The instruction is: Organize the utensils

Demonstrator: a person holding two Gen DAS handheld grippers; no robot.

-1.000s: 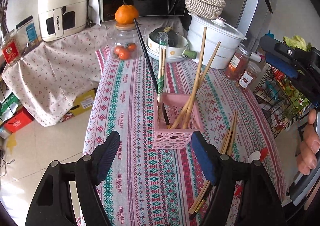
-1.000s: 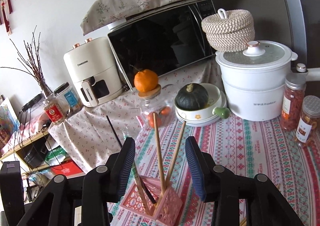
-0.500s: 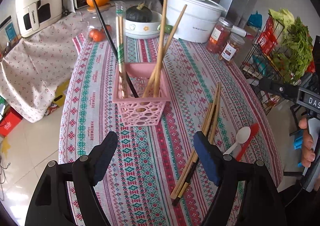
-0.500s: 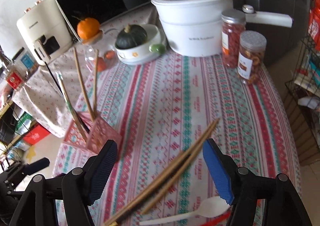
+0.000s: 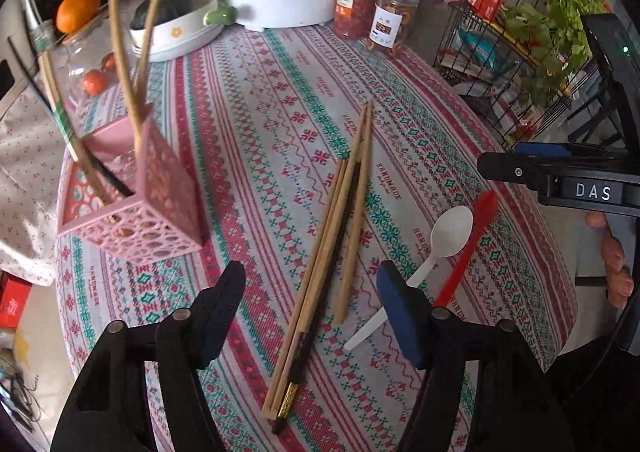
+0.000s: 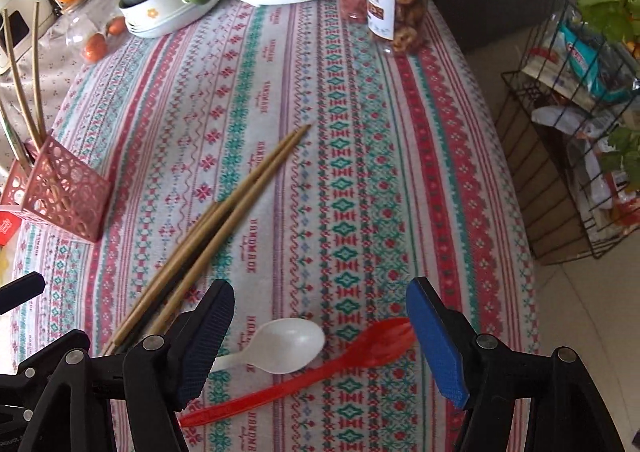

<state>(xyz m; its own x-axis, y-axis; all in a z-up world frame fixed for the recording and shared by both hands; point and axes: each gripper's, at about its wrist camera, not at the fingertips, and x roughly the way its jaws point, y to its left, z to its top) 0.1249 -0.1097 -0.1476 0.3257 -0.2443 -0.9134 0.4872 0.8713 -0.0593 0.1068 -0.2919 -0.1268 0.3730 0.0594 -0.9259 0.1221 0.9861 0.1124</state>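
left tongs (image 5: 310,312) moved from pink holder (image 5: 132,211) to chopsticks (image 5: 332,252) | right tongs (image 6: 320,336) now over spoon (image 6: 280,348)

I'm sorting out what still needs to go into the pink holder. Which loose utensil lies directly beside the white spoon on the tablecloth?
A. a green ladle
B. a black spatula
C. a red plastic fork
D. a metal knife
C: in the right wrist view a red plastic fork lies flat next to the white spoon, both outside the pink holder.
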